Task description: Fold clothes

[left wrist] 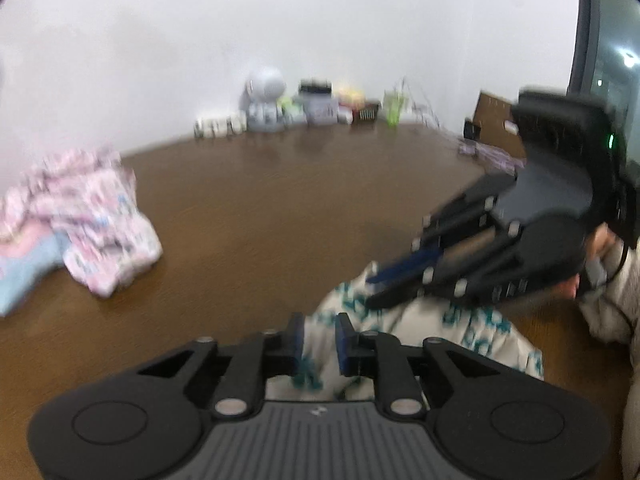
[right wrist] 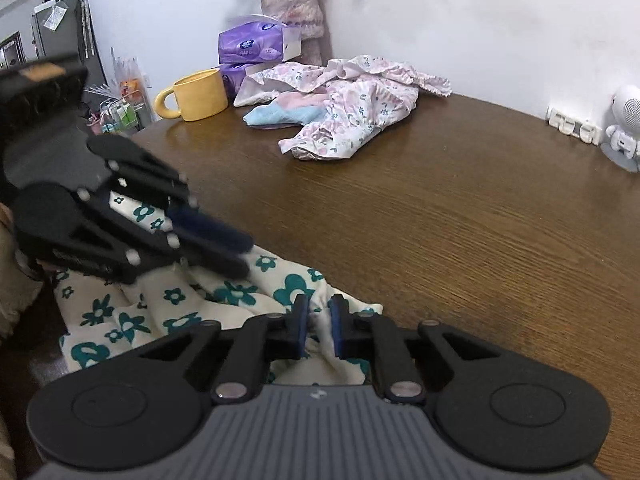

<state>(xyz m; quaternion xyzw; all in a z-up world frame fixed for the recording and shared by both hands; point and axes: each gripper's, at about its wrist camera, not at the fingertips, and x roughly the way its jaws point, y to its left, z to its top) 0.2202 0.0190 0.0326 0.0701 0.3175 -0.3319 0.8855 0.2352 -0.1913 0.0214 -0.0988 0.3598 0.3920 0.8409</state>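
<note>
A cream garment (right wrist: 168, 304) printed with teal flowers lies bunched and creased at the near edge of the brown wooden counter (right wrist: 460, 232), with folds running toward both grippers. The left gripper (left wrist: 319, 338) has its blue-padded fingers set a little apart with the cream cloth lying between them; the view is blurred and whether they pinch the cloth cannot be told. The right gripper (right wrist: 319, 322) also has its fingers slightly parted, with a ridge of the same cloth between the pads; a firm hold cannot be told here either.

Farther back on the counter, well apart from the cream garment, sits a loose heap of pink flowered clothes (right wrist: 352, 100) with a pale blue piece under it. Near the heap stand a yellow mug (right wrist: 196, 94) and purple tissue packs (right wrist: 256, 44) against the white wall.
</note>
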